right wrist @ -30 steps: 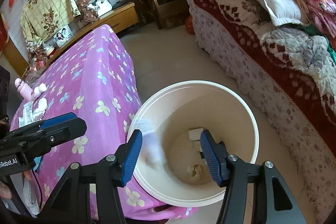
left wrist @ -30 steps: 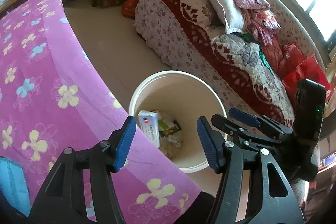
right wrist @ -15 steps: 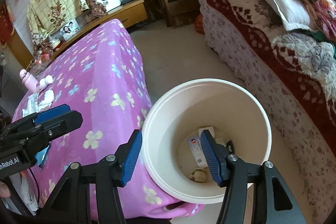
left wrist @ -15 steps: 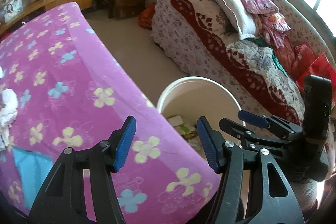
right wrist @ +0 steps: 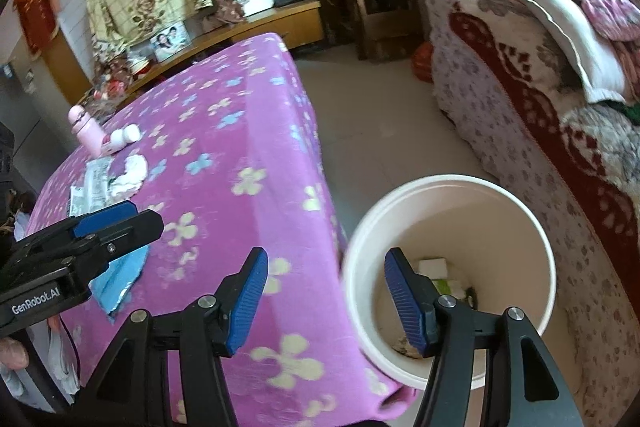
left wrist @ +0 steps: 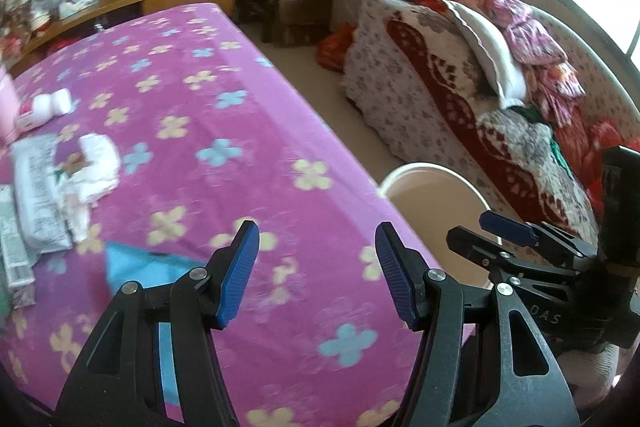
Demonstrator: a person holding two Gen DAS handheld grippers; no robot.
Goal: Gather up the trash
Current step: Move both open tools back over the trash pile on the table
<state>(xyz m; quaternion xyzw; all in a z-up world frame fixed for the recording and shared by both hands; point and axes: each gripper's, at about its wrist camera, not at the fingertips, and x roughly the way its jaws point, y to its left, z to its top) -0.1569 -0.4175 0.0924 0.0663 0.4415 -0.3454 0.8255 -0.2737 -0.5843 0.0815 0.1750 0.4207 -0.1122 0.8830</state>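
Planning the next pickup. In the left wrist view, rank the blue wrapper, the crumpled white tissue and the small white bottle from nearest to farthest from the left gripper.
From the left gripper, whose jaws stand open and empty:
1. Blue wrapper, on the purple cloth just left of the gripper's left finger.
2. Crumpled white tissue, farther left and up the table.
3. Small white bottle, lying near the table's far left edge.

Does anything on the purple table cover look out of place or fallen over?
Yes. A small white bottle lies on its side beside the upright pink bottle, and a crumpled white tissue with wrappers lies loose nearby.
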